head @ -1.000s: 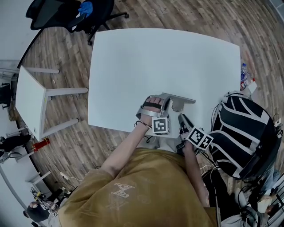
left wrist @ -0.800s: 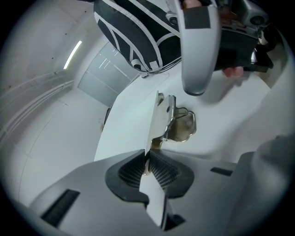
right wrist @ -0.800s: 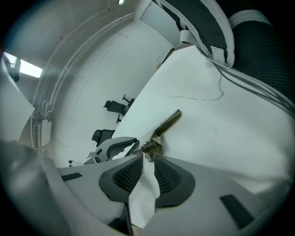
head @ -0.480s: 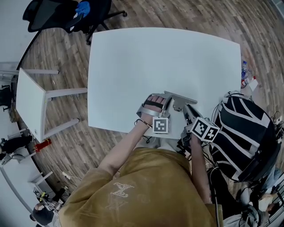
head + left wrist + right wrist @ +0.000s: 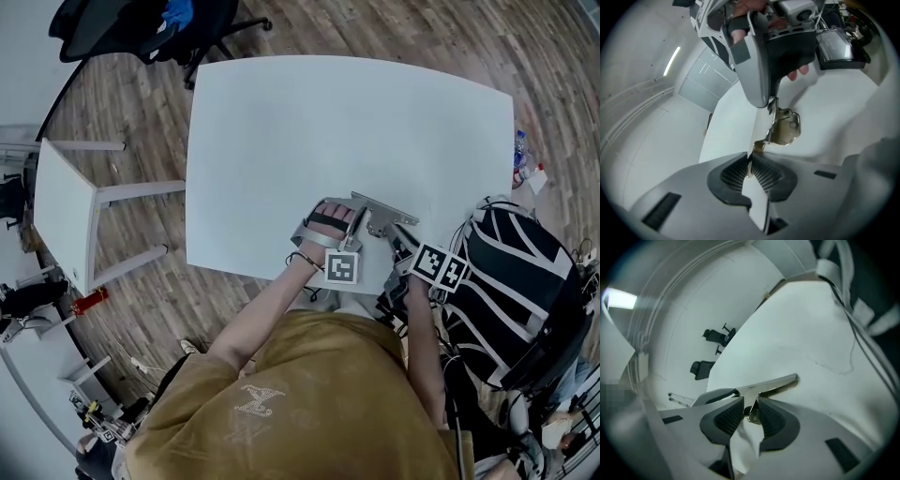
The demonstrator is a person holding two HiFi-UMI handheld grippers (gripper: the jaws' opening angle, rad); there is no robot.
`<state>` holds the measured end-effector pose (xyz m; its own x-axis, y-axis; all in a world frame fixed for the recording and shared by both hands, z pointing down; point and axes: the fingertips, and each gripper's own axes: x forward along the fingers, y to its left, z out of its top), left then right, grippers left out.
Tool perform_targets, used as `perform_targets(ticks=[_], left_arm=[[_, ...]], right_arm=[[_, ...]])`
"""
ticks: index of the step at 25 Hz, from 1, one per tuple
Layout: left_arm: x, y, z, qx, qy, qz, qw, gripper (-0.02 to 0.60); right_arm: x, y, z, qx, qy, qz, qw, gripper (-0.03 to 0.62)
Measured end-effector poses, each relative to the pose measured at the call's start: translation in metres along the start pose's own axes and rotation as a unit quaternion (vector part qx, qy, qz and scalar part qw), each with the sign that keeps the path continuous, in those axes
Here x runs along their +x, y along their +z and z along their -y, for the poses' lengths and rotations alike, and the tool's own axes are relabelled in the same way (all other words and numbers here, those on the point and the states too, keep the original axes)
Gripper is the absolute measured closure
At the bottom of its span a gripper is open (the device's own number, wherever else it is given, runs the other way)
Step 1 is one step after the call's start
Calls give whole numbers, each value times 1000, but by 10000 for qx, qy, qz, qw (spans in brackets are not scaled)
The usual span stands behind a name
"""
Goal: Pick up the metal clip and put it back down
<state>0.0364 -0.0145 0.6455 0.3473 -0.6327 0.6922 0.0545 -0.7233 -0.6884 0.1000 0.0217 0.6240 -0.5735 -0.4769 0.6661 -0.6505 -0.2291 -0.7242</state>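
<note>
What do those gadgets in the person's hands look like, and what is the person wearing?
The left gripper and right gripper are light grey with dark grid-textured pads. Each carries a white cube printed with black squares. The person wears a mustard short-sleeved shirt.

A white worktop [image 5: 328, 122] is standing on a wood-plank floor [image 5: 122, 103], a black office chair [image 5: 131, 28] sitting beyond its far left corner, a small white table [image 5: 61, 211] standing to its left.

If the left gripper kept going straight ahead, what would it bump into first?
The metal clip: the left gripper is pinching its tab. Just beyond sits the right gripper, probably next, though depth is unclear.
</note>
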Motion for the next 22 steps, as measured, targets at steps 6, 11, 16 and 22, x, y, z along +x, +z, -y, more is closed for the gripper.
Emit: perform_targets(ticks=[6, 11, 16, 22], left_arm=[[0, 0, -3, 146, 110, -9, 9998, 546], [1, 3, -9, 556, 251, 110, 9981, 546], [10, 17, -19, 1058, 321, 297, 9934, 546], [14, 25, -18, 1274, 307, 597, 9896, 552]], right_arm=[[1, -11, 4, 1138, 549, -249, 9917, 500], [2, -10, 6, 1134, 517, -313, 9917, 500], [5, -11, 7, 1026, 522, -440, 9924, 470], [5, -13, 7, 1128, 625, -464, 9906, 465]])
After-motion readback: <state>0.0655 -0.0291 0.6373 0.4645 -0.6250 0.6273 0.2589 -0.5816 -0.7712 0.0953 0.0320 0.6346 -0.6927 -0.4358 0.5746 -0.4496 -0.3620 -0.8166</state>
